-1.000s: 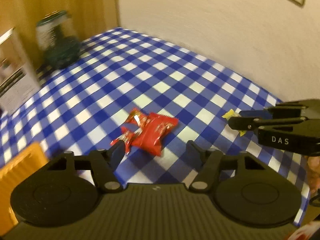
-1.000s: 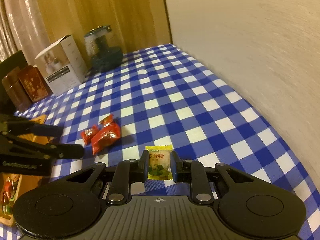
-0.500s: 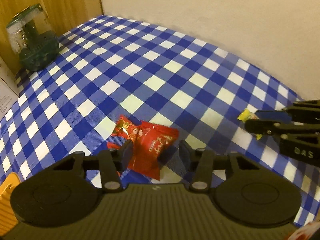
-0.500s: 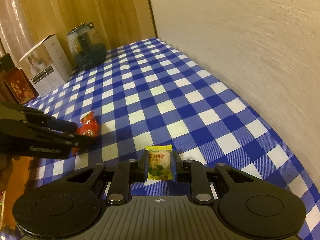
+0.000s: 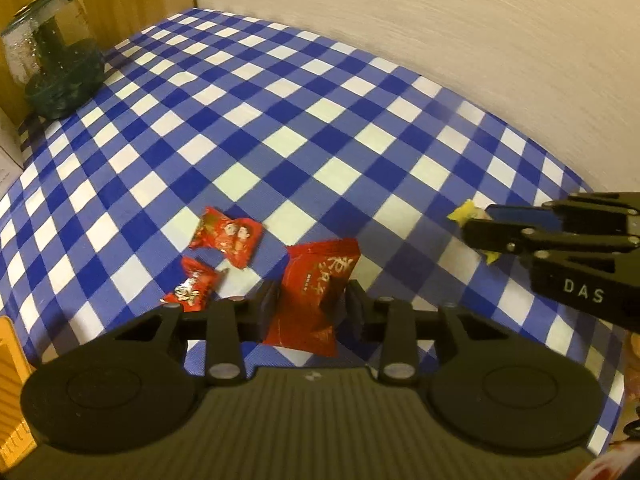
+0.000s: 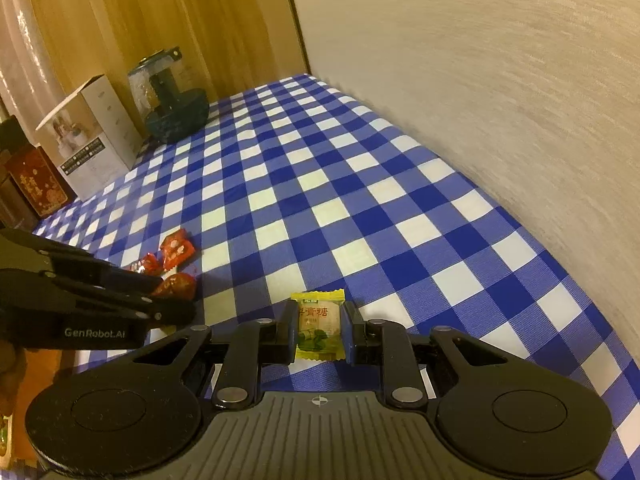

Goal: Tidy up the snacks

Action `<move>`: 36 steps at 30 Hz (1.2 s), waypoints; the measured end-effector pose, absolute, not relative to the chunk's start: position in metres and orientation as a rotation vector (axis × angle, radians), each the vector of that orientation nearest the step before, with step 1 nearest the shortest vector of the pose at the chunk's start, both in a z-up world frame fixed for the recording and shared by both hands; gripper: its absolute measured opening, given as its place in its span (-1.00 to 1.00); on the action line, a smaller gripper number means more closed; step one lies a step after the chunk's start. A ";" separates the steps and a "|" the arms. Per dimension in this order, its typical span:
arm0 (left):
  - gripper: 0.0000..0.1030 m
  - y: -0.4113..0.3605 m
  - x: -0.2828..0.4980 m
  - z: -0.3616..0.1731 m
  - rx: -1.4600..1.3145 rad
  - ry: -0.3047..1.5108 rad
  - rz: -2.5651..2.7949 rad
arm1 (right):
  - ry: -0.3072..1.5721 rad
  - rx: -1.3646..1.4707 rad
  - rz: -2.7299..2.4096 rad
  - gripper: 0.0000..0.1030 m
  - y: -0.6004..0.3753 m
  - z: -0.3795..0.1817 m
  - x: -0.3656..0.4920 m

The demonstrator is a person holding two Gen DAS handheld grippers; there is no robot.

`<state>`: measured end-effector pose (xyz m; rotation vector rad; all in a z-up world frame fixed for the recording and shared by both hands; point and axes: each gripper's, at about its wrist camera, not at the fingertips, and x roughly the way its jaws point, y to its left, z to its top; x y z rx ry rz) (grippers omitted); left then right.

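On the checked tablecloth [image 5: 280, 128]: left gripper [image 5: 310, 308], jaws just closing, pinches large red packet [image 5: 316, 292]; right gripper [image 6: 318, 326], at its 3 o'clock, pinches yellow candy [image 6: 318, 324].

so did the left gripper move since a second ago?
Yes. The left gripper came down toward the tablecloth, its jaws just closing around the large red packet.

Pale textured wall [image 6: 480, 80] meets wood panelling [image 6: 140, 20] behind the table.

large red packet [image 5: 310, 300]: tilted up | two small red candies [image 5: 226, 236]: flat on cloth | yellow candy [image 6: 319, 326]: upright
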<state>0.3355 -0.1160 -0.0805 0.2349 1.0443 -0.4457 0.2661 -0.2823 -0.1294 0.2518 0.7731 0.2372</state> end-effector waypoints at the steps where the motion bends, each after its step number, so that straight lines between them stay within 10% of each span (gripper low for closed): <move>1: -0.34 -0.116 0.336 -0.081 0.232 1.042 -0.442 | 0.772 0.254 0.236 -0.57 -0.283 -0.129 0.266; 36: -0.48 -0.087 0.185 -0.007 -0.034 0.955 -0.299 | 0.748 0.306 0.253 -0.57 -0.273 -0.081 0.151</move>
